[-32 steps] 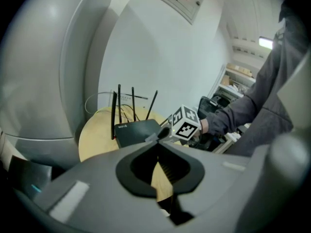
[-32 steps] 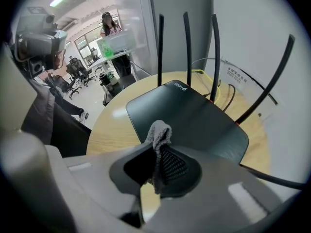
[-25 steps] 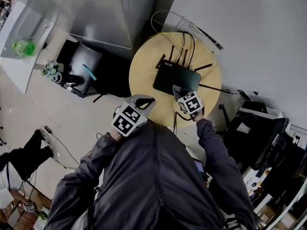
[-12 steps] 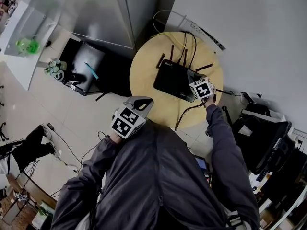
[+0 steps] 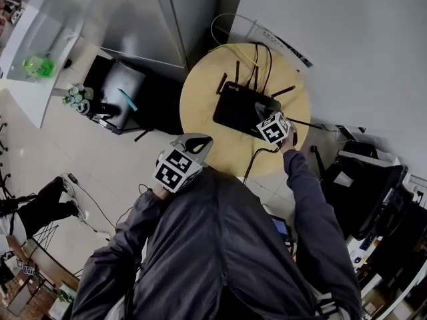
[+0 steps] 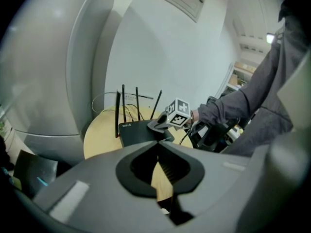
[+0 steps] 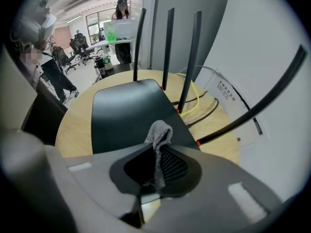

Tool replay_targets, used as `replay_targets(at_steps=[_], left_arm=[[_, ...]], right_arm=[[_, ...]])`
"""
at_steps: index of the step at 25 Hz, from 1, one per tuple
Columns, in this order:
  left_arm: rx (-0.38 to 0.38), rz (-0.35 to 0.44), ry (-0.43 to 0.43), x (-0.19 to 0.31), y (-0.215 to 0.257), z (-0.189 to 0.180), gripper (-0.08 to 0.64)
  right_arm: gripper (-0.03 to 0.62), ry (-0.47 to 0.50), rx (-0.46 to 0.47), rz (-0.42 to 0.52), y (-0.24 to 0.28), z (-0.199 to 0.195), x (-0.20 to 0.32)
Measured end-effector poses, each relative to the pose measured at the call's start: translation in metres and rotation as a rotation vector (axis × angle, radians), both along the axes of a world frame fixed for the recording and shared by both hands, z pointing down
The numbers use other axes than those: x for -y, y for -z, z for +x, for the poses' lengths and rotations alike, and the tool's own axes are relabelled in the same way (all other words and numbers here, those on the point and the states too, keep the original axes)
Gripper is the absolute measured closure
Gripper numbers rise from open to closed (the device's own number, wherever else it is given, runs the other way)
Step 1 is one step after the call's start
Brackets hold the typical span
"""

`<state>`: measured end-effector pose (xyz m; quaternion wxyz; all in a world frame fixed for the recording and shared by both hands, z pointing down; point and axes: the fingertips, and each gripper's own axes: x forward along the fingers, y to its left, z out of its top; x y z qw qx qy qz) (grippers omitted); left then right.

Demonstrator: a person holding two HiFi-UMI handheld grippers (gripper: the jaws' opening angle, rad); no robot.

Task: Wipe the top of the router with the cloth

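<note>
We count one router (image 5: 243, 111), black and flat, on one round wooden counter (image 5: 200, 105), set toward its far side. In the right gripper view four antennas (image 7: 167, 47) show: three upright along the far edge and one slanting out to the right. One yellow cable (image 7: 194, 101) and several black ones trail behind it.

There are two hand-held grippers. The right hand-held gripper (image 7: 156, 166) is clamped on the single grey cloth (image 7: 158, 135). The cloth's free end bunches up out of the jaws, over the router's near right corner. Whether it presses on the top, we cannot tell.

The left hand-held gripper (image 6: 158, 166) hangs back over the counter's near edge, well apart from the router. Its jaws are drawn together, with nothing between them.
</note>
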<state>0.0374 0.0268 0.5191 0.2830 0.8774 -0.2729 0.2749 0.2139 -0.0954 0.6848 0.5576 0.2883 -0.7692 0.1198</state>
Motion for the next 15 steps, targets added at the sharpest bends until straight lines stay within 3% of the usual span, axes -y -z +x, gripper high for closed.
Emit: replay_targets(at_steps=[15], left_arm=[[-0.004,-0.002,-0.103,-0.007,-0.004,0.006,0.560]], right_arm=[[0.569,-0.059,0.053,-0.015,0.001,-0.015,-0.072]])
